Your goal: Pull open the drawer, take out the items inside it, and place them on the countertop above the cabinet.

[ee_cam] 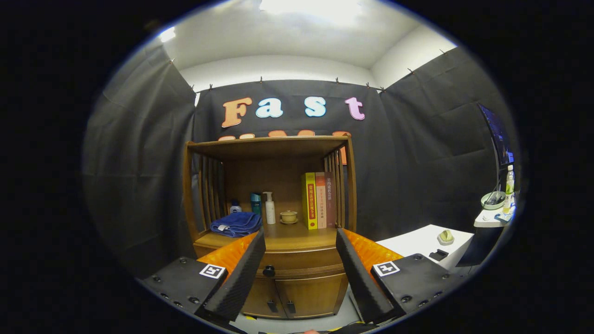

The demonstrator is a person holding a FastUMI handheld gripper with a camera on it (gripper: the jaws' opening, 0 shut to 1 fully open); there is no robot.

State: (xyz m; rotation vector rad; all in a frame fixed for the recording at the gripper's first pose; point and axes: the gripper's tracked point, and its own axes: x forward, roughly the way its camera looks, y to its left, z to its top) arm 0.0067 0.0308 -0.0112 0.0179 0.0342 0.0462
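Left of the wooden cabinet (297,278): black cloth wall only. On the countertop (297,234), left end, a folded blue towel (235,223); behind it a small blue-capped bottle (235,206) and a teal container (255,203). Next, a white pump bottle (269,208), upright, then a small yellowish cup (288,216) on a saucer, near the middle. Right of the cup, three books (318,200) stand upright against the right-hand slats: yellow, red, brown. Below the countertop, the drawer (301,262) is shut flush with the cabinet front; its dark round knob (268,271) sits left of centre, just beside the left finger's inner edge. Contents of drawer hidden. Two lower doors under the drawer, closed. Gripper (299,246): fingers (241,273) spread wide apart, nothing between them, not touching the cabinet; drawer front lies ahead in the gap. Further right, a white table (417,243) with a small pale object (446,237) and a dark flat item; beyond it a bowl (493,200) and a bottle (510,178) on a white stand.
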